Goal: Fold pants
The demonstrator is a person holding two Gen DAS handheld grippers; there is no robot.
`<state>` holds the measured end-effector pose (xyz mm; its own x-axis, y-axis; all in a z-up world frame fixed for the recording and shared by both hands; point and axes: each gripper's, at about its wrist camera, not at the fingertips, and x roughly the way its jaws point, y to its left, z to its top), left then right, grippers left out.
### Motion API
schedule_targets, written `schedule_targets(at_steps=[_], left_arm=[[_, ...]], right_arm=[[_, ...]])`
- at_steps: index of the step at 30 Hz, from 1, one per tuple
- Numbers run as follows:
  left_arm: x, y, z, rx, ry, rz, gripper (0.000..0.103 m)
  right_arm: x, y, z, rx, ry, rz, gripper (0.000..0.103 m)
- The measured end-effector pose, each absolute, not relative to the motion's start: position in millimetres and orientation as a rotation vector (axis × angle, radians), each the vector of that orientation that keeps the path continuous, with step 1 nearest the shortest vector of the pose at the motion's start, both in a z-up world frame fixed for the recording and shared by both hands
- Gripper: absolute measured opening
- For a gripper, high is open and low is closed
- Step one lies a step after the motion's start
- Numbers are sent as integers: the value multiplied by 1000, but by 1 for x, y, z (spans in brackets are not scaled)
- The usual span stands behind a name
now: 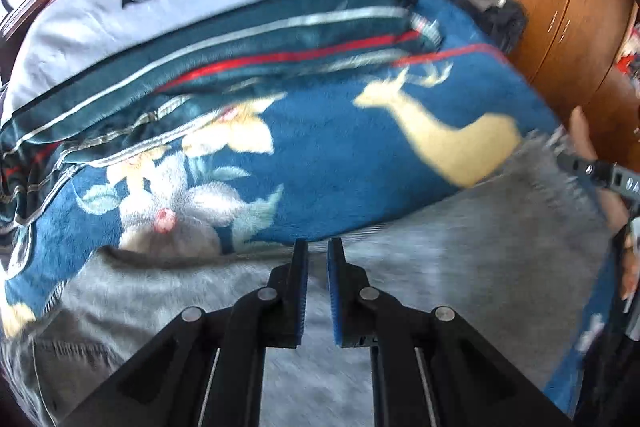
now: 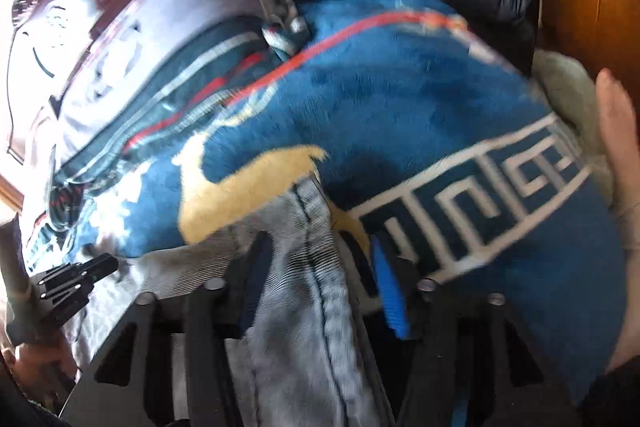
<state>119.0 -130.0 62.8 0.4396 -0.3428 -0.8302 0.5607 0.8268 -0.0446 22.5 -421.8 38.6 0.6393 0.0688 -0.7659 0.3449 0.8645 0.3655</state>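
The grey pants [image 1: 420,267] lie on the blue blanket [image 1: 340,155]; the right gripper [image 2: 320,267] grips one seam, the left gripper [image 1: 317,251] hovers nearly closed, empty; carry the edge across evenly, I think.

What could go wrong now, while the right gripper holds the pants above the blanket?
1. The right gripper holds a thick bunch of the pants at the seam; a layer may slip out.
2. The left gripper looks nearly closed with no cloth between its fingers, so one side may sag.
3. The plush blanket may drag the cloth.
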Motion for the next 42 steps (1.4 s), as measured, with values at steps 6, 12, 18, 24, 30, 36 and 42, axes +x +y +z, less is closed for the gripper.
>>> schedule_targets(at_steps=[6,12,18,24,30,36,42], left_arm=[[67,-161,69,261,984,-743,20],[39,-210,52,300,1042,-855,20],[21,-213,41,319,1073,-877,20],[20,-216,28,345,1072,-846,20],[19,-222,47,319,1055,-858,20],[1,-261,54,332,1036,-977,20],[7,-286,24,322,1121,-958,20]], right_arm=[[-26,-416,51,512,932,-133,58],[-38,-413,34,533,1011,-103,17],[-53,-408,49,474,979,-100,14],[-48,-423,20,588,1081,-110,22],[-60,-444,34,673,973,-138,32],[-51,-436,34,665,988,-93,27],[-29,-421,15,528,1126,-106,23]])
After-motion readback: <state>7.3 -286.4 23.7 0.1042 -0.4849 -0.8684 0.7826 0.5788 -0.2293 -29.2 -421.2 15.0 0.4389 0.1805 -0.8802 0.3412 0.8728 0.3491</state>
